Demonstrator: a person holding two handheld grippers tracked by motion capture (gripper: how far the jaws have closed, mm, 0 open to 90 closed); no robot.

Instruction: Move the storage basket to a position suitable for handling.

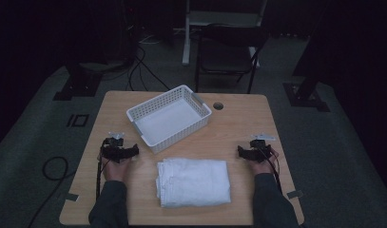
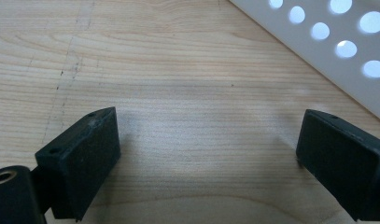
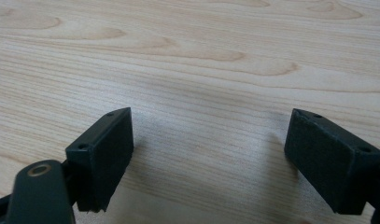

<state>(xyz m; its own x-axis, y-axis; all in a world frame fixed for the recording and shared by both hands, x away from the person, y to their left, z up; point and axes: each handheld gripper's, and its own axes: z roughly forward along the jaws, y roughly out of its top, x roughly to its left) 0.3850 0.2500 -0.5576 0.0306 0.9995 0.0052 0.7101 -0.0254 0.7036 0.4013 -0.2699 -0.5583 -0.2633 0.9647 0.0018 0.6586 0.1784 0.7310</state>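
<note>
A folded white towel (image 1: 193, 182) lies flat near the front middle of the wooden table (image 1: 243, 123). Behind it a white perforated basket (image 1: 169, 118) stands empty, turned at an angle. My left gripper (image 1: 132, 151) rests on the table left of the towel, open, with bare wood between its jaws (image 2: 211, 135); the basket wall (image 2: 332, 46) shows at the upper right of the left gripper view. Right of the towel, my right gripper (image 1: 240, 151) is open over bare wood (image 3: 208, 135). Neither gripper touches the towel.
A round cable hole (image 1: 218, 106) sits in the table behind the basket. A dark chair (image 1: 227, 54) stands beyond the far edge. Cables (image 1: 55, 168) lie on the grey floor at the left. Tape marks (image 1: 295, 194) sit near the front corners.
</note>
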